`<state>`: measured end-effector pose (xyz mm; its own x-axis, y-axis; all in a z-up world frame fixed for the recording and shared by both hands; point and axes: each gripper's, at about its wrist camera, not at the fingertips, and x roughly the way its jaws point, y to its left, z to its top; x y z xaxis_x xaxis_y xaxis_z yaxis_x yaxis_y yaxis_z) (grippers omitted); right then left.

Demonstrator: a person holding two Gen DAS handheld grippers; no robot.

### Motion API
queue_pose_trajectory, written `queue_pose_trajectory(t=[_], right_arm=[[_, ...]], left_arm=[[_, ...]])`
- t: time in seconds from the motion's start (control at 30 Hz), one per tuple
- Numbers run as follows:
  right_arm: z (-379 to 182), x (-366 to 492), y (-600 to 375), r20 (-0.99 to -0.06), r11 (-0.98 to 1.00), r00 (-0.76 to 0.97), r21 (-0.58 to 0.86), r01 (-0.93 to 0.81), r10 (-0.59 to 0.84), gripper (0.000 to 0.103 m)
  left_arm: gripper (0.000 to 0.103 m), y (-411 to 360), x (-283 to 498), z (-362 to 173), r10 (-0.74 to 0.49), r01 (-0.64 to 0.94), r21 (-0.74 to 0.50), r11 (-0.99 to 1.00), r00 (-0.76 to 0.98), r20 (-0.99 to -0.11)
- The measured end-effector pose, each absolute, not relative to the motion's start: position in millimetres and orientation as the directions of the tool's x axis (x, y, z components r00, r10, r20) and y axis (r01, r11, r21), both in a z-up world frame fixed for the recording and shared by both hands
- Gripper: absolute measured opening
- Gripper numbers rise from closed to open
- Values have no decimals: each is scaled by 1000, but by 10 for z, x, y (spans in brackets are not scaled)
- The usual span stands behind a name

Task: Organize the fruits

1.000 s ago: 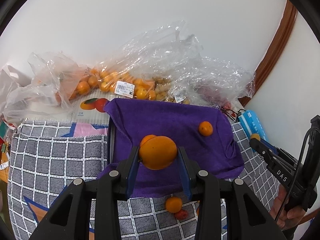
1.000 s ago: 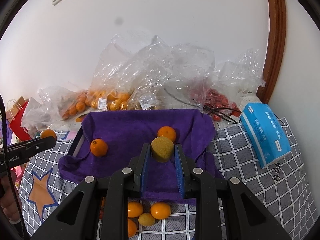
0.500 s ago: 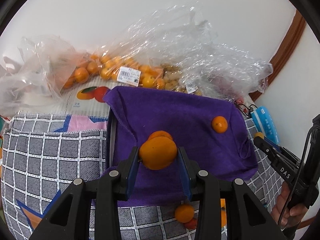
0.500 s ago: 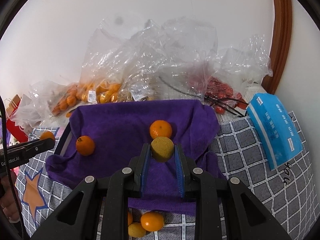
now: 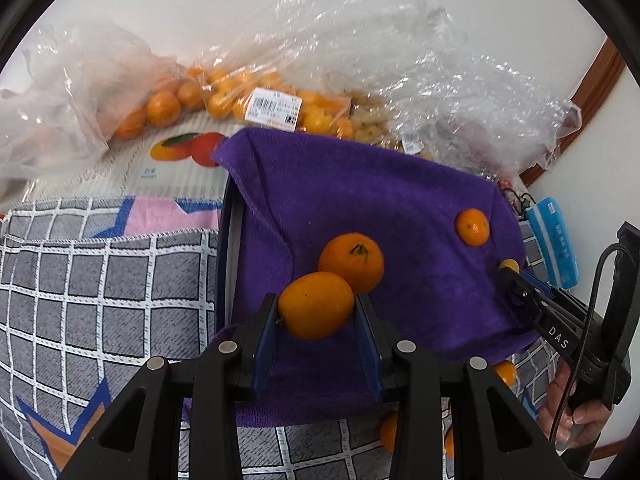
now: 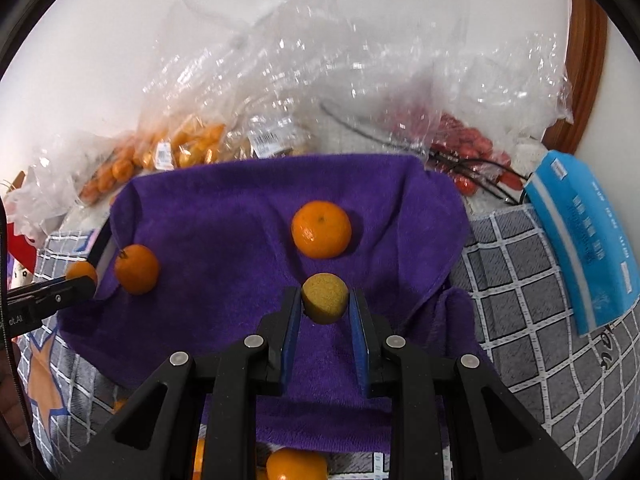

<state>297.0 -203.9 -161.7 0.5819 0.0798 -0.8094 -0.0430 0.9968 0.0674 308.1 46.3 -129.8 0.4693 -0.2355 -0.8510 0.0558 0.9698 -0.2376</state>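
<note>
Left gripper [image 5: 316, 312] round smooth oval orange [image 5: 316, 305]; right gripper [image 6: 325, 299] round dimpled yellowish fruit [image 6: 325, 297], both over fuzzy purple towel [image 6: 240, 216].

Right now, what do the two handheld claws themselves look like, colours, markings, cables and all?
Both are matte black plastic frames with silver round screw heads and two flat fingers lined with blue pads. Seen from the left wrist view, the right claw carries white lettering reading DAS and a black cable looping past its handle, gripped by a bare hand. The left claw is built the same.
</note>
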Motion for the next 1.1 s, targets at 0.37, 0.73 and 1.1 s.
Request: queue_pose_trajectory(t=[0.37,0.73,1.1], right_arm=[[-1832,3052,-2095,-831,997,551,72,-27,75,24],[-1790,2999,-2055,-843,999,536,32,-28,42,31],[-1379,2637,-2090,-789,1000,613,26,-18,32,42]], left_arm=[[36,468,3142,-1434,-237,42,-243,969,436,-868],[36,424,3119,-1493,-247,61,-243,968,406,-880],[41,390,2891,-1207,-256,97,-239,966,458,-851]])
